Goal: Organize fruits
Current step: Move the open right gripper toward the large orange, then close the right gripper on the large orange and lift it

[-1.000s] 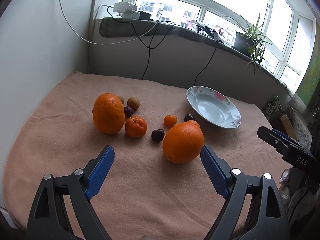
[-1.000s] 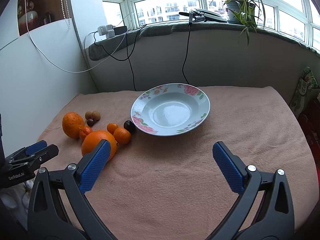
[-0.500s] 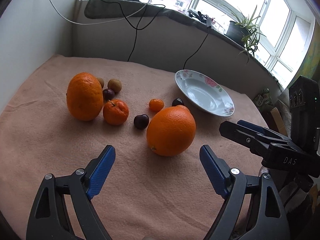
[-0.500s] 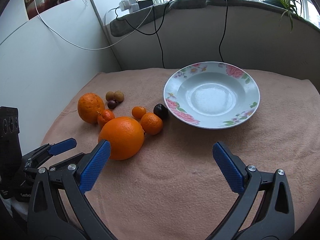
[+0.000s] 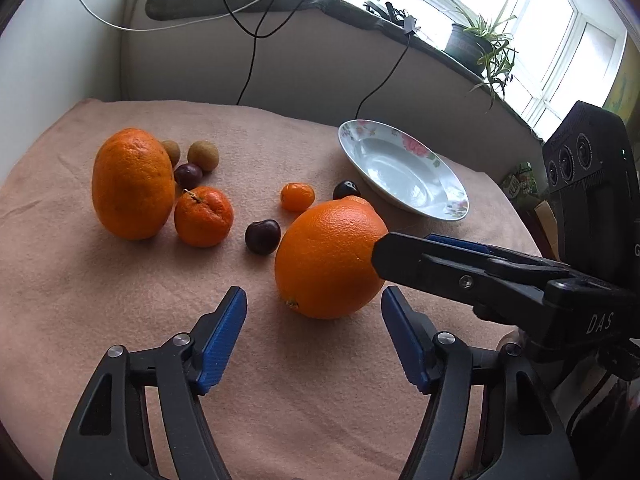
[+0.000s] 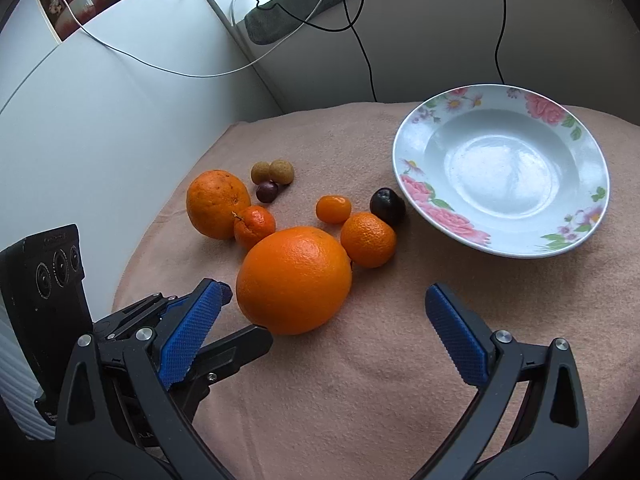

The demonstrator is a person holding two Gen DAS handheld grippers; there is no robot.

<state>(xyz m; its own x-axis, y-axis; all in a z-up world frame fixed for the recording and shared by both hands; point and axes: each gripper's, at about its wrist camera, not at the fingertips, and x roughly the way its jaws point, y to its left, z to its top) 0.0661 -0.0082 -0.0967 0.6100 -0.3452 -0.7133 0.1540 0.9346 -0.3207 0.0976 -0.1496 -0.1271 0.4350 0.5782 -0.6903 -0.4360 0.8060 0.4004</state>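
Note:
A big round orange (image 5: 330, 260) (image 6: 294, 280) lies on the pink cloth just ahead of both grippers. My left gripper (image 5: 314, 322) is open, jaws short of the orange. My right gripper (image 6: 328, 322) is open and reaches in from the right; its near finger (image 5: 432, 264) touches or nearly touches the orange's side. An oblong orange (image 5: 132, 184), mandarins (image 5: 204, 216) (image 6: 368, 239), a kumquat (image 5: 297, 197), dark cherries (image 5: 262, 236) (image 6: 387, 206) and brown longans (image 5: 203, 155) lie beyond. The floral plate (image 5: 424, 200) (image 6: 424, 196) is empty.
A white wall (image 5: 60, 52) bounds the cloth on the left. A grey ledge with cables (image 5: 256, 12) and a potted plant (image 5: 476, 46) runs behind. The cloth's right edge drops off beyond the plate (image 5: 516, 216).
Both grippers have moved in toward the big orange. The right gripper has swung left, away from the plate, and its finger now reaches the orange's side. The left jaws look somewhat narrower.

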